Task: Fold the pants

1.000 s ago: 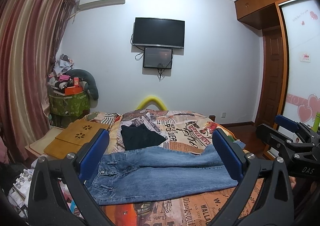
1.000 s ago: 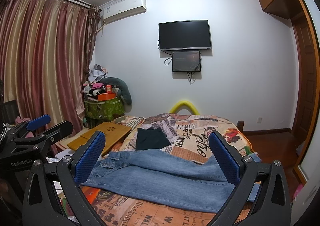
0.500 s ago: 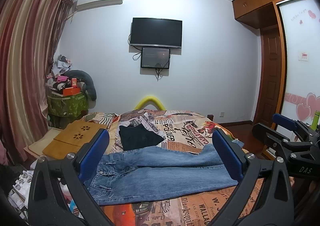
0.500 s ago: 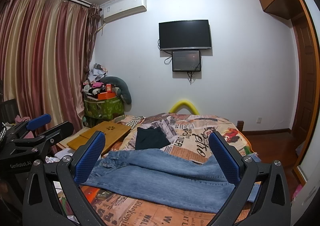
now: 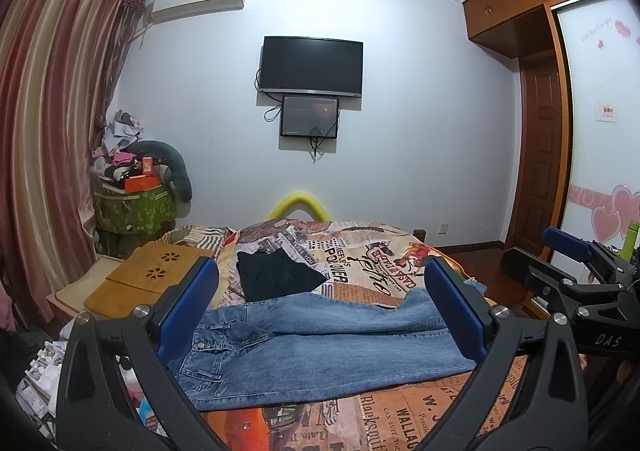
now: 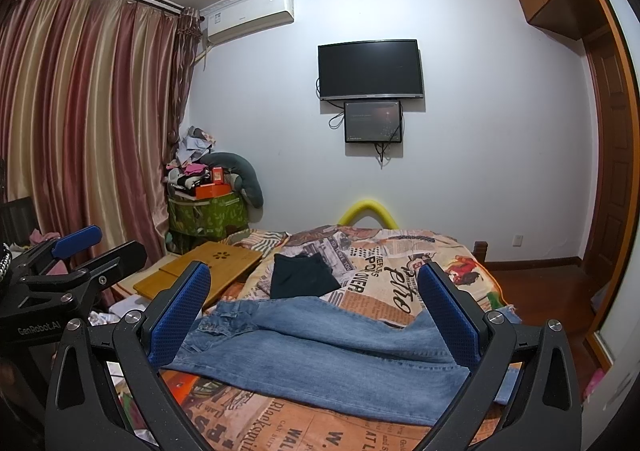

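Observation:
Blue jeans (image 5: 320,347) lie flat across the near part of the bed, waistband to the left and legs stretched to the right; they also show in the right wrist view (image 6: 320,355). My left gripper (image 5: 320,311) is open and empty, held above and in front of the jeans. My right gripper (image 6: 316,311) is open and empty, also short of the jeans. Each gripper shows at the edge of the other's view: the right one (image 5: 576,275), the left one (image 6: 68,271).
The bed has a newspaper-print cover (image 5: 380,263). A folded black garment (image 5: 276,279) lies behind the jeans. A wooden lap desk (image 5: 144,275) sits at the bed's left. Clutter (image 5: 32,371) lies on the floor left. A wardrobe (image 5: 600,171) stands right.
Both views have shifted only slightly; the left wrist view drifted a little. The jeans lie as before and both grippers stay open.

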Demonstrator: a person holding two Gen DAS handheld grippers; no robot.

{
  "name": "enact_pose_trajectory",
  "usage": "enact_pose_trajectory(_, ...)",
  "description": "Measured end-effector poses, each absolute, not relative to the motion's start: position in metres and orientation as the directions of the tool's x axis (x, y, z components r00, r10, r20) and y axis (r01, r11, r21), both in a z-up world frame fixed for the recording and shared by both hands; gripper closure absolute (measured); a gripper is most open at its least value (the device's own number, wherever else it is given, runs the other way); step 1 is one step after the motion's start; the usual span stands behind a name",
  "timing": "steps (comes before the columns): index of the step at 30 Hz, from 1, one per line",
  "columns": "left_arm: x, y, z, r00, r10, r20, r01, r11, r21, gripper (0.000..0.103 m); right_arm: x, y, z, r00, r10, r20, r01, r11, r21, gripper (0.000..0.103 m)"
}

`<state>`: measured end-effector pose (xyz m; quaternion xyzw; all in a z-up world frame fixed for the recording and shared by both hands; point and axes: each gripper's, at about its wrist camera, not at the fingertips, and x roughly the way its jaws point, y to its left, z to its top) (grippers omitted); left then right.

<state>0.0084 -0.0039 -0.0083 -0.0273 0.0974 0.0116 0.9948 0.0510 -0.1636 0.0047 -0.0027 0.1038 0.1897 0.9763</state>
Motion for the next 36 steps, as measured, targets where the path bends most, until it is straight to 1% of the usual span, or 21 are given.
enact_pose_trajectory(17, 0.009, -0.002, -0.007, 0.98, 0.01, -0.197, -0.022, 0.998, -0.06, 0.0, 0.058, -0.163, 0.0, 0.901, 0.373, -0.22, -0.373, 0.927, 0.045, 0.0)
enact_pose_trajectory(22, 0.018, 0.001, -0.008, 0.977, 0.001, -0.212, -0.016, 0.997, -0.069, 0.0, 0.065, -0.164, -0.003, 0.899, 0.37, -0.235, -0.369, 0.928, 0.051, 0.0)
enact_pose_trajectory(28, 0.051, 0.019, -0.014, 0.959, -0.005, -0.283, -0.024, 0.995, -0.098, 0.0, 0.089, -0.164, -0.01, 0.89, 0.365, -0.274, -0.367, 0.929, 0.046, 0.0)
enact_pose_trajectory(33, 0.096, 0.046, -0.028, 0.929, 0.049, -0.367, -0.085, 0.993, -0.083, 0.0, 0.117, -0.163, -0.02, 0.889, 0.338, -0.308, -0.344, 0.938, 0.035, 0.0)
enact_pose_trajectory(36, 0.129, 0.069, -0.041, 0.913, 0.08, -0.4, -0.124, 0.989, -0.083, 0.0, 0.139, -0.164, -0.03, 0.877, 0.338, -0.343, -0.343, 0.938, 0.046, 0.0)
